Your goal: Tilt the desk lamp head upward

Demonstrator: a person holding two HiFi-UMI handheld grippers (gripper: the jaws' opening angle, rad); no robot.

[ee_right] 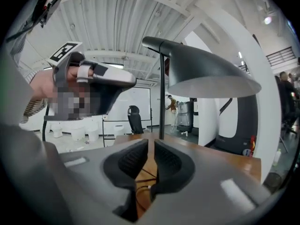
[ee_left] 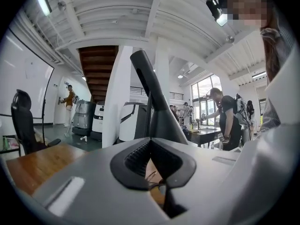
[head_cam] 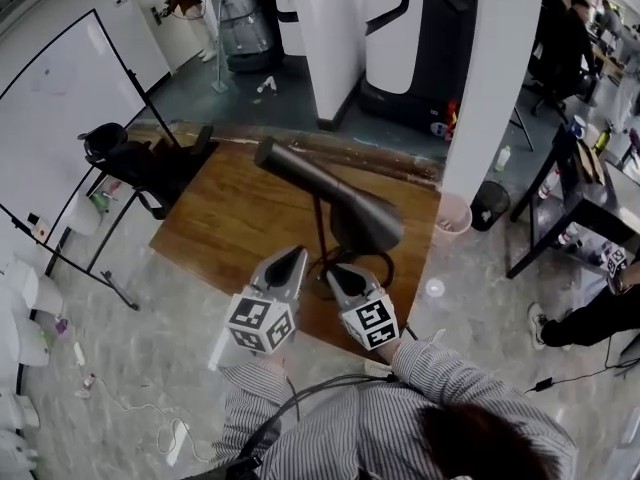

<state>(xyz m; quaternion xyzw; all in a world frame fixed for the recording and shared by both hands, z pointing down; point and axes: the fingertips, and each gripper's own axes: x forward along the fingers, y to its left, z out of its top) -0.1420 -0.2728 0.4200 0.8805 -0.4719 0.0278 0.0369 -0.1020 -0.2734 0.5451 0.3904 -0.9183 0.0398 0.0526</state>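
Note:
A dark desk lamp stands on the wooden table [head_cam: 220,218]. Its long cone head [head_cam: 335,203] slopes down to the right on a thin stem [head_cam: 320,230]. My left gripper [head_cam: 292,258] hangs just left of the stem near the lamp base, jaws shut and empty. My right gripper [head_cam: 338,274] sits under the wide end of the head, slightly open with nothing between the pads. In the left gripper view the lamp head [ee_left: 157,102] rises right ahead of the jaws [ee_left: 150,142]. From the right gripper view, head [ee_right: 206,74] and stem [ee_right: 162,102] stand beyond the jaws [ee_right: 151,143].
A black chair [head_cam: 130,153] stands at the table's left end beside a whiteboard [head_cam: 60,98]. A white pillar [head_cam: 490,78] and a pink bucket [head_cam: 452,218] sit off the right corner. A dark desk [head_cam: 590,183] and a seated person [head_cam: 600,313] are farther right.

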